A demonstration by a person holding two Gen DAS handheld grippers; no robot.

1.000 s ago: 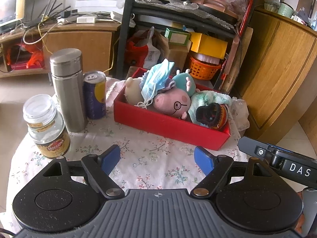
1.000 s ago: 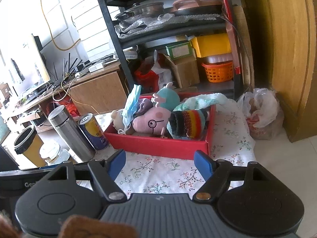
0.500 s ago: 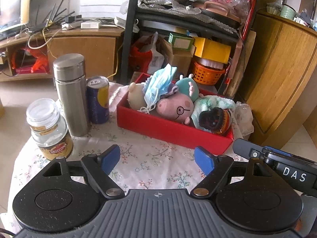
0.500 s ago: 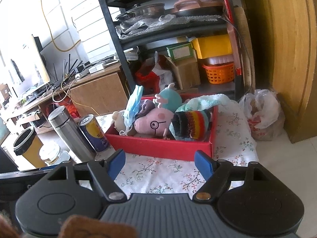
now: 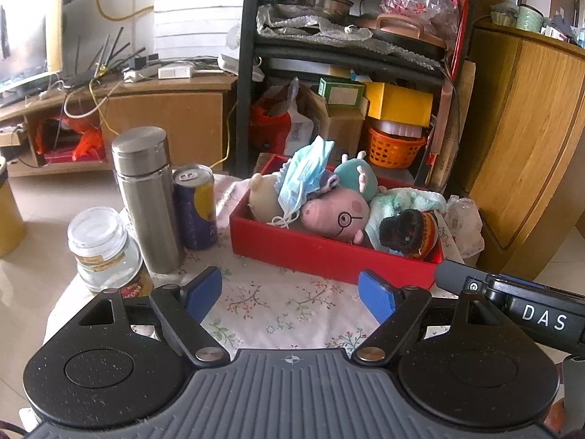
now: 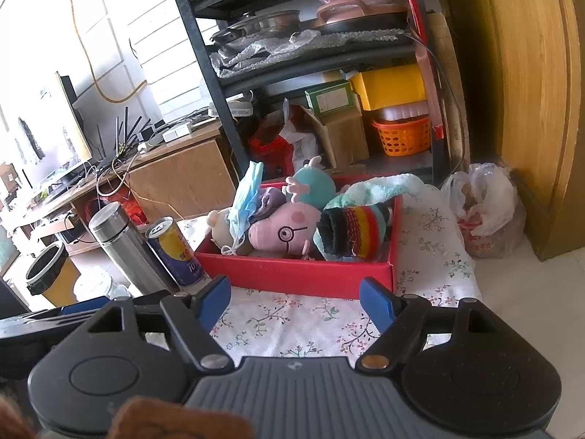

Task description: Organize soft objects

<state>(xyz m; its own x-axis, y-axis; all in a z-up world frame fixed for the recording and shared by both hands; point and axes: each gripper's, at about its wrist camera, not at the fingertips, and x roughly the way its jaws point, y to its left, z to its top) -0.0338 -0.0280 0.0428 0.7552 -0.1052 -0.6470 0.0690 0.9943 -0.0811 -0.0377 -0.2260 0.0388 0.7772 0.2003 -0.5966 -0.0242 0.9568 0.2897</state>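
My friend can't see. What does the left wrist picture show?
A red box full of soft toys, with a pink pig plush and a blue face mask, sits on a flowery tablecloth. The left tool hangs open and empty before it.

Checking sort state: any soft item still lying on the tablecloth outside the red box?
No, the tablecloth in front of the red box lies bare.

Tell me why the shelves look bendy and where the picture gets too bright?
Right wrist view: the fisheye lens bows the black shelf post, and the window wall behind the screen is washed out white. Left wrist view: the wooden cabinet curves at the edge; the pink pig toy stays sharp.
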